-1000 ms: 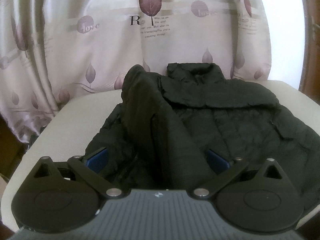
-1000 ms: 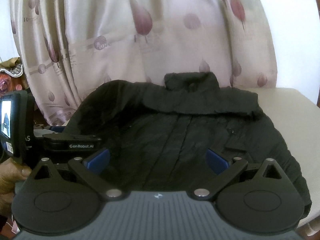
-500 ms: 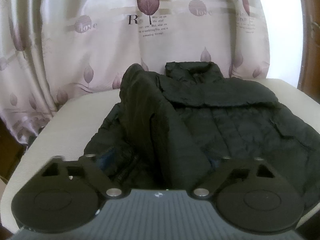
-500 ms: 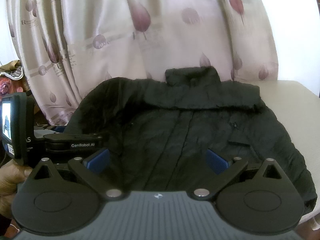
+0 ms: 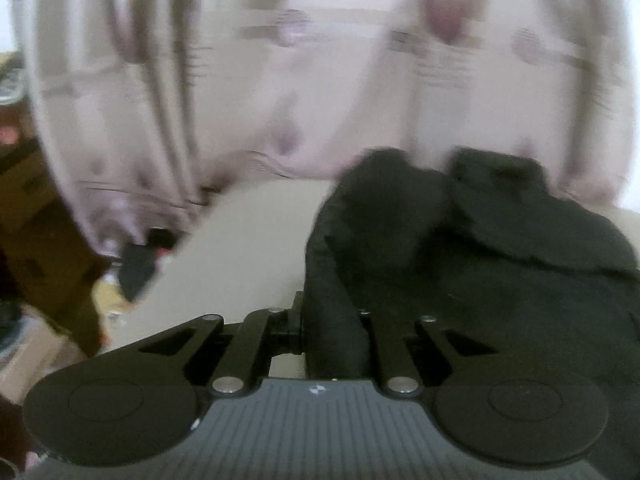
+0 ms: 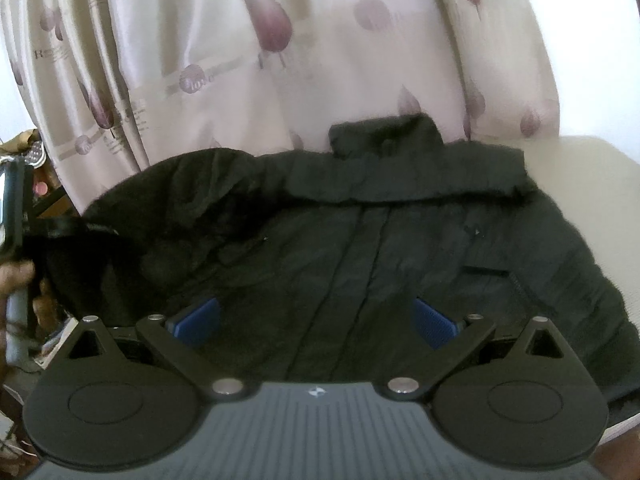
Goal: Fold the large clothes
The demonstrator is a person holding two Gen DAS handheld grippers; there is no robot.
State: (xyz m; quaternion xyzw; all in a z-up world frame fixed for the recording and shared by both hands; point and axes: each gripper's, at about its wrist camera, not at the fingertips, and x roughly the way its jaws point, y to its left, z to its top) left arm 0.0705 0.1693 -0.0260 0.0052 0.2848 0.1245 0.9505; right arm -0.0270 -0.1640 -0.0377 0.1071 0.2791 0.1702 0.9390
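A black quilted jacket (image 6: 400,248) lies front-up on a cream table, collar (image 6: 384,136) toward the curtain. In the left wrist view, my left gripper (image 5: 332,320) is shut on the jacket's left sleeve (image 5: 336,280) and holds it lifted at the jacket's left side; the view is blurred. My right gripper (image 6: 316,320) is open and empty above the jacket's lower front, blue pads (image 6: 196,318) apart. The left gripper's body and the hand holding it show at the left edge of the right wrist view (image 6: 16,208).
The cream table (image 5: 248,240) extends left of the jacket, and its right part (image 6: 592,176) lies beyond the jacket's right shoulder. A leaf-print curtain (image 6: 280,60) hangs behind. Brown furniture and clutter (image 5: 40,240) stand off the table's left edge.
My left gripper has closed on the sleeve and swung left with it, so the jacket now sits right of its view. My right gripper has stayed open and edged closer to the jacket.
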